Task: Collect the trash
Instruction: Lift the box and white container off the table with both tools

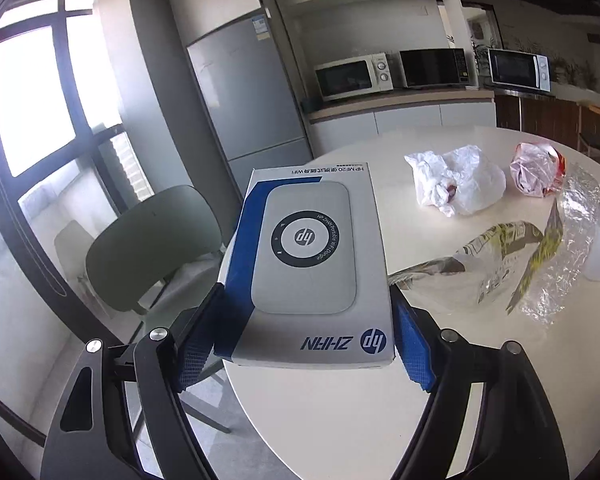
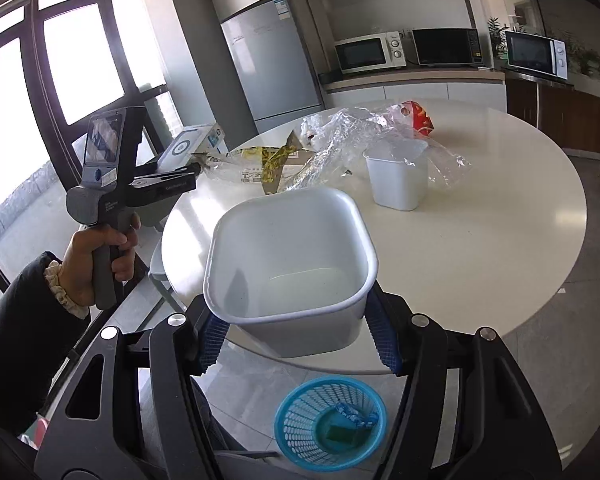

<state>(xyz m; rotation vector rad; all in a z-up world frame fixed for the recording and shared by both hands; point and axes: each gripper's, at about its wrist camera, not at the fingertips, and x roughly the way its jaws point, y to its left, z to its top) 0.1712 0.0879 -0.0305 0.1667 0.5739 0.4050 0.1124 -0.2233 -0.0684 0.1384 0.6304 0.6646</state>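
My left claw [image 1: 304,344] is clamped across the near end of the boxed HP dongle carton [image 1: 308,264], pads on its two long side walls, and the carton is lifted off the tabletop [image 1: 340,412] at its near-left edge. I judge it light and stiff: thin printed cardboard, probably empty, so it should carry easily but would dent if I squeezed harder. Its glossy faces look slippery, and with only the near end between the pads the far end could sag or swing; a hold nearer the middle of the sides would be steadier.

My right claw [image 2: 300,336] holds the white plastic tub [image 2: 292,264] by its near lower walls, mouth tilted up and away, hanging over the near rim of the tabletop. It looks rigid, smooth and light, with nothing in it that I can make out. Its tapering walls may let it slide out of the pads, so gripping up under the rolled rim would be safer.

Below on the floor stands the blue mesh basket [image 2: 300,404] with a few scraps in it. Crumpled bags [image 1: 460,184], soft and springy, lie on the far right of the tabletop.
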